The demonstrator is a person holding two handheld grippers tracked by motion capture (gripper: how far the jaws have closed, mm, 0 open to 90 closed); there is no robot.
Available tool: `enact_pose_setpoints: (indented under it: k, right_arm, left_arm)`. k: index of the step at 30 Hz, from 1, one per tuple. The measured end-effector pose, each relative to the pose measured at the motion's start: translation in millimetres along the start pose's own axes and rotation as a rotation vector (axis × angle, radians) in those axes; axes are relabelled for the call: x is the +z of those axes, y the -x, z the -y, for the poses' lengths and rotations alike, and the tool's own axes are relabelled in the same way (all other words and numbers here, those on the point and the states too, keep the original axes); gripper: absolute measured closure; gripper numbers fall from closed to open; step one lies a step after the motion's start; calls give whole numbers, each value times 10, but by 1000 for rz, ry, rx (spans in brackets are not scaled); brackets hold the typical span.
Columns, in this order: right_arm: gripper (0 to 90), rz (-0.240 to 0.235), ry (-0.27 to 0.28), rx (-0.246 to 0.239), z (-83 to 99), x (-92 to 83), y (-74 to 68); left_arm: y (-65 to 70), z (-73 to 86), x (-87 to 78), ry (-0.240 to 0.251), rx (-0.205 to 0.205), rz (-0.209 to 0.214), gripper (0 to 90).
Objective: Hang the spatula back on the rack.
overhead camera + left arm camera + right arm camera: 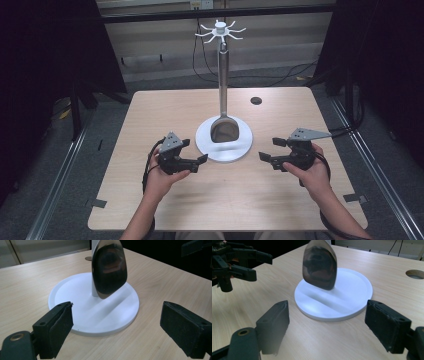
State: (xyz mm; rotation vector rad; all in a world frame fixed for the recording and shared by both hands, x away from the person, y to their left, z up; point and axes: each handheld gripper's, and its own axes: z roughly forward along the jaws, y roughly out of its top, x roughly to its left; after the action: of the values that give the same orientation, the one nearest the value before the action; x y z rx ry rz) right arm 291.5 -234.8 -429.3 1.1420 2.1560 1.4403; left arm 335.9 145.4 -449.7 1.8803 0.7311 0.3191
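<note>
I hold left gripper (196, 152) and right gripper (270, 149), jaws apart, empty; spoon (224, 127) on white stand (223, 146) between them.

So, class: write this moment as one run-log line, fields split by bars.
left gripper: open, empty | right gripper: open, empty | spoon: hanging on stand, bowl just above base | table: grippers flank stand

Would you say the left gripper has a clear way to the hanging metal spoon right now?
Probably yes: the left gripper is open and aimed at the spoon, with bare table and the stand's white base between.
</note>
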Motion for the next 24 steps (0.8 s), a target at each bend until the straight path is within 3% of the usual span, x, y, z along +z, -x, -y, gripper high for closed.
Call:
enact_pose_setpoints:
  k: [24]
  right_arm:
    - [171,14,-46,-12,328,-51,155]
  left_arm:
    - [-122,207,-171,-26,-27,-36,106]
